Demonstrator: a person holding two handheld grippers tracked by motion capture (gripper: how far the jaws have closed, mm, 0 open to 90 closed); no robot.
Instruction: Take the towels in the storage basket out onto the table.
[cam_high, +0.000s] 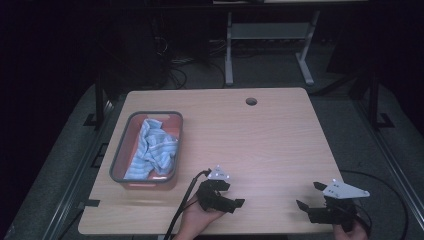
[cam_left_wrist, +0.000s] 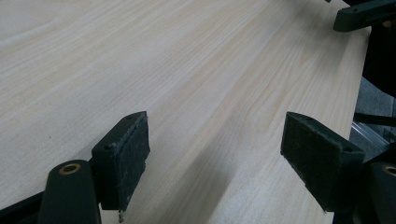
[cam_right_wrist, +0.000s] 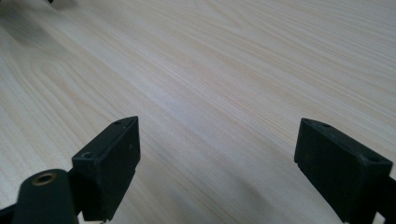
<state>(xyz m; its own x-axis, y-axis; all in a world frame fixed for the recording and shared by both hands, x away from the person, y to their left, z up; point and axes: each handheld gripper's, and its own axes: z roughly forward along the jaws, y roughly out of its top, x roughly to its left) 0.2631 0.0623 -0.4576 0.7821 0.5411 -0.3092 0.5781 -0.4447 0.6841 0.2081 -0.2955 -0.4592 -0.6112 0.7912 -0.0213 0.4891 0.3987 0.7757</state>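
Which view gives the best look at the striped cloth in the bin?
The high view: the striped cloth lies crumpled inside the grey-rimmed bin at the table's left, seen whole from above. The left gripper view and right gripper view look across bare tabletop between open tongs, giving nothing of the cloth.

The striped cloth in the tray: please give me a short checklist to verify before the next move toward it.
1. Left gripper jaws open, nothing between them: ok.
2. Right gripper jaws open, nothing between them: ok.
3. Striped cloth lies inside the tray, not over its rim: ok.
4. Bare table between left gripper and tray: ok.
5. Cloth free of the tray bottom, not snagged: cannot tell.
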